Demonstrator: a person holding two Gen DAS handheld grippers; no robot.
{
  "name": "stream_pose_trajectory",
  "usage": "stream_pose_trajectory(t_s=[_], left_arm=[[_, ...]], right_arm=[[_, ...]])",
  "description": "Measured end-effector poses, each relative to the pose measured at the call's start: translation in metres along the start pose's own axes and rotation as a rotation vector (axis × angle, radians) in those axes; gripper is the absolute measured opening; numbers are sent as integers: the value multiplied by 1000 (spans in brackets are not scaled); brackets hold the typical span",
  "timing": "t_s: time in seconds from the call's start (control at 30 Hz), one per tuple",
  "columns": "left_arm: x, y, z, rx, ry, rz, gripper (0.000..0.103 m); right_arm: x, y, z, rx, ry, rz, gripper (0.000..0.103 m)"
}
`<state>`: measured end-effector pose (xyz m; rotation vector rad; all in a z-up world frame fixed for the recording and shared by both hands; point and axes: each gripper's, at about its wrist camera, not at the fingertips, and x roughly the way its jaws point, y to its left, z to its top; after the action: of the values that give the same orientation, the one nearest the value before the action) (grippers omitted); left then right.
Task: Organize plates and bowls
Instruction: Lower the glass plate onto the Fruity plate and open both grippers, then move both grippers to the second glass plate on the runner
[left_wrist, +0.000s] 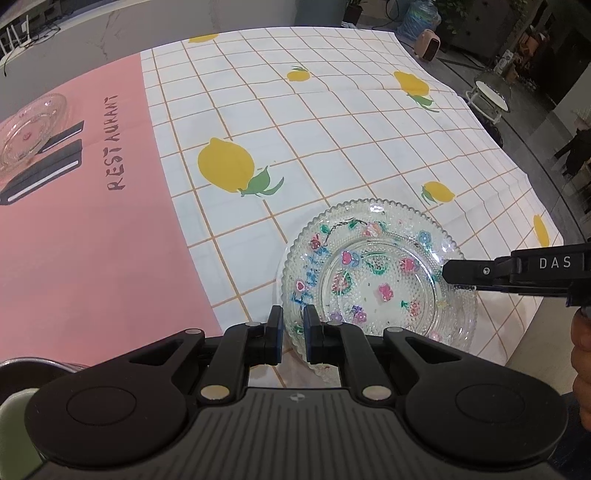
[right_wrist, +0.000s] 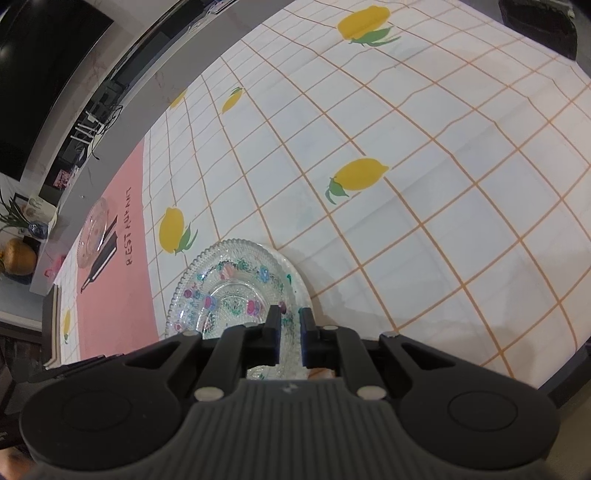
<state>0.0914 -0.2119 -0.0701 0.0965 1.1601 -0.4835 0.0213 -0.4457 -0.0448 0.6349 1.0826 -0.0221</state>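
A clear glass plate with painted flowers sits near the front right edge of the table; it also shows in the right wrist view. My left gripper is shut on the plate's near left rim. My right gripper is shut on the plate's right rim; its finger reaches in from the right in the left wrist view. A second clear glass plate rests on the pink cloth at the far left, also seen in the right wrist view.
A lemon-print checked tablecloth covers the table, with a pink "RESTAURANT" panel on the left. A dark pot rim and a green object sit at the bottom left. The table edge runs close on the right.
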Motion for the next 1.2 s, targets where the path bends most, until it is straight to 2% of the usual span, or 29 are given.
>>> stream_pose_trajectory(t_s=[0.17, 0.23, 0.33, 0.5, 0.6, 0.67, 0.8, 0.9, 0.97, 1.07, 1.2], left_arm=[[1, -9, -2, 52, -3, 29, 16], [1, -12, -2, 60, -4, 30, 22], [1, -14, -2, 68, -6, 30, 26], [1, -14, -2, 71, -5, 29, 28], [-1, -11, -1, 56, -7, 19, 28], [-5, -8, 1, 45, -19, 19, 28], [-14, -1, 7, 11, -38, 10, 32], [-24, 12, 13, -42, -53, -30, 32], [-35, 23, 19, -84, -83, -65, 34], [-53, 42, 25, -140, -135, -117, 42], [-73, 74, 31, -207, -195, -128, 46]], right_arm=[[0, 14, -4, -103, -18, -51, 12], [1, 19, -6, -152, -19, -71, 15], [5, 31, -11, -254, -30, -143, 19], [11, 47, -19, -401, -55, -213, 21], [9, 48, -19, -415, -72, -232, 21], [6, 45, -16, -400, -84, -240, 27], [1, 45, -12, -376, -108, -243, 31], [-3, 48, -8, -363, -132, -232, 36], [-5, 51, -6, -360, -143, -221, 38], [-4, 59, -4, -365, -147, -199, 39], [1, 73, -2, -386, -143, -174, 40]])
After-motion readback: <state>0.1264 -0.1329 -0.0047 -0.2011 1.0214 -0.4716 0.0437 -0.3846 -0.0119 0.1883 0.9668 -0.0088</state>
